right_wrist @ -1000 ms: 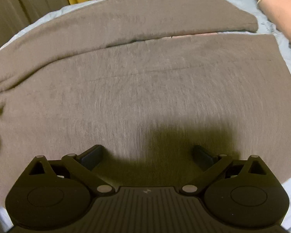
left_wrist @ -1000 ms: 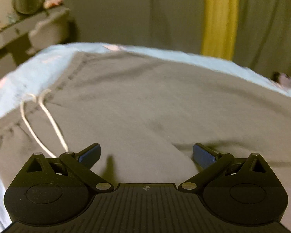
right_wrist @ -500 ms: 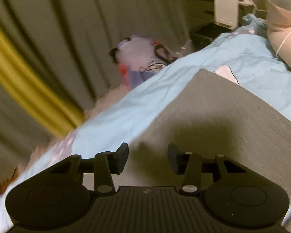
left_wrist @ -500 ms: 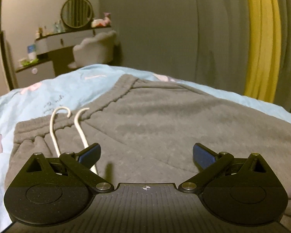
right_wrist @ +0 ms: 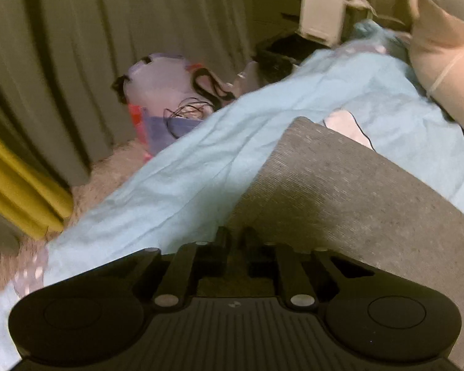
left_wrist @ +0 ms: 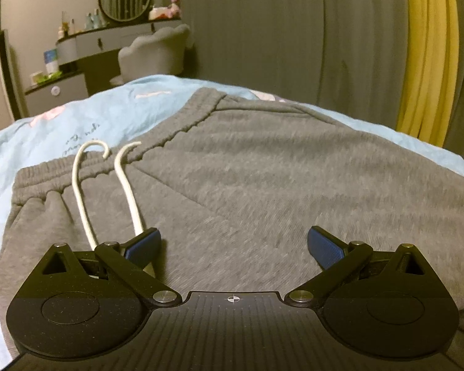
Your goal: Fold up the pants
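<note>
Where pants [left_wrist: 263, 185] lie, blue bedsheet [left_wrist: 114, 114], grey curtains [left_wrist: 278, 31]

matt grey fleecy cloth pants [left_wrist: 263, 185] on smooth, lightly creased blue sheet [right_wrist: 185, 179].

Both wrist views low over pants [left_wrist: 263, 179], close.

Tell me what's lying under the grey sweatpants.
A light blue bedsheet shows around the grey sweatpants, with printed patches. Whatever lies beneath the fabric itself is covered.
</note>
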### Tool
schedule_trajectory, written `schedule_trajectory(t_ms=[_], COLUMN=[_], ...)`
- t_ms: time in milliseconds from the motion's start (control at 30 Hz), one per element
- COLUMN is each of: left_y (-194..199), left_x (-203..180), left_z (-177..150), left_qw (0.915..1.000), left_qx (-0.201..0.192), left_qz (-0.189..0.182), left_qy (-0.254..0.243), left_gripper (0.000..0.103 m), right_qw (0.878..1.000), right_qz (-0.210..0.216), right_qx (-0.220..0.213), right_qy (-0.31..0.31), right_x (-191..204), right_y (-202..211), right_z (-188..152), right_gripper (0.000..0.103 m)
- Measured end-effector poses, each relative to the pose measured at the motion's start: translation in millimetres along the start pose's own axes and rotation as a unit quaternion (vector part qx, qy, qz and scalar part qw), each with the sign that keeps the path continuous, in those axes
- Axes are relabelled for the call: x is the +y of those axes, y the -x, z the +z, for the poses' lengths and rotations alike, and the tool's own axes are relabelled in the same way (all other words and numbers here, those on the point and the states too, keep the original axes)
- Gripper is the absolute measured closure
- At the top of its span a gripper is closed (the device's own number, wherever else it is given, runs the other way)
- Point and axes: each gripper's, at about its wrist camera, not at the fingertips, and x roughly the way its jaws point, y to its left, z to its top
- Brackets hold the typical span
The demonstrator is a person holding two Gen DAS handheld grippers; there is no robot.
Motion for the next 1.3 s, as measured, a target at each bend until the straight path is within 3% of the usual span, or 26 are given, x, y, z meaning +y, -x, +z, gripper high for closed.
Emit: schedule_trajectory(t_ms=[100, 233, 300, 433, 500, 600, 633, 700, 800, 833, 867, 933, 1033, 1100, 1200, 1300], left_y=[2, 7, 9, 16, 23, 29, 28, 18, -2, -7, -11, -18, -24, -37, -71, -103], left_x=[3, 8, 13, 22, 27, 33, 34, 36, 47, 51, 54, 55, 46, 32, 7, -25], left_z=[2, 8, 12, 19, 22, 26, 27, 34, 44, 48, 55, 69, 97, 114, 132, 145], left_qw=[1.0, 0.9995, 0.9988, 0.9977, 0.9962, 0.9932, 0.9923, 0.9884, 0.9685, 0.961, 0.9544, 0.9462, 0.9544, 0.9571, 0.9556, 0.9479], left_qx=[-0.002, -0.022, -0.033, -0.038, -0.043, -0.046, -0.037, 0.008, 0.072, 0.086, 0.093, 0.092, 0.065, 0.069, 0.123, 0.19], left_qz=[-0.002, 0.0, -0.004, -0.018, -0.038, -0.076, -0.093, -0.132, -0.204, -0.217, -0.227, -0.253, -0.252, -0.258, -0.255, -0.248], left_qy=[0.007, 0.022, 0.035, 0.054, 0.066, 0.075, 0.072, 0.075, 0.124, 0.148, 0.17, 0.179, 0.146, 0.112, 0.083, 0.062], left_gripper=[0.0, 0.0, 0.0, 0.0, 0.0, 0.0, 0.0, 0.0, 0.0, 0.0, 0.0, 0.0, 0.001, 0.002, 0.012, 0.022], right_qw=[0.999, 0.99, 0.984, 0.984, 0.988, 0.993, 0.995, 0.992, 0.985, 0.983, 0.98, 0.975, 0.963, 0.954, 0.944, 0.948], right_qz=[0.023, 0.076, 0.095, 0.098, 0.085, 0.073, 0.053, 0.07, 0.109, 0.124, 0.141, 0.164, 0.197, 0.219, 0.234, 0.23], right_qx=[-0.027, -0.115, -0.143, -0.149, -0.126, -0.076, -0.055, -0.051, -0.076, -0.078, -0.068, -0.053, -0.05, -0.04, -0.034, -0.04], right_qy=[0.002, 0.036, 0.04, 0.023, 0.001, -0.053, -0.069, -0.087, -0.108, -0.113, -0.12, -0.143, -0.175, -0.202, -0.229, -0.218], right_x=[-14, -54, -90, -167, -198, -244, -254, -265, -273, -277, -279, -287, -296, -303, -309, -307], right_y=[34, 131, 180, 239, 241, 211, 197, 186, 193, 193, 188, 178, 175, 171, 163, 161], right_z=[-2, -29, -58, -138, -177, -224, -231, -233, -221, -222, -222, -227, -227, -226, -223, -222], right_gripper=[0.098, 0.099, 0.099, 0.099, 0.099, 0.099, 0.101, 0.102, 0.098, 0.092, 0.079, 0.076, 0.076, 0.076, 0.076, 0.076])
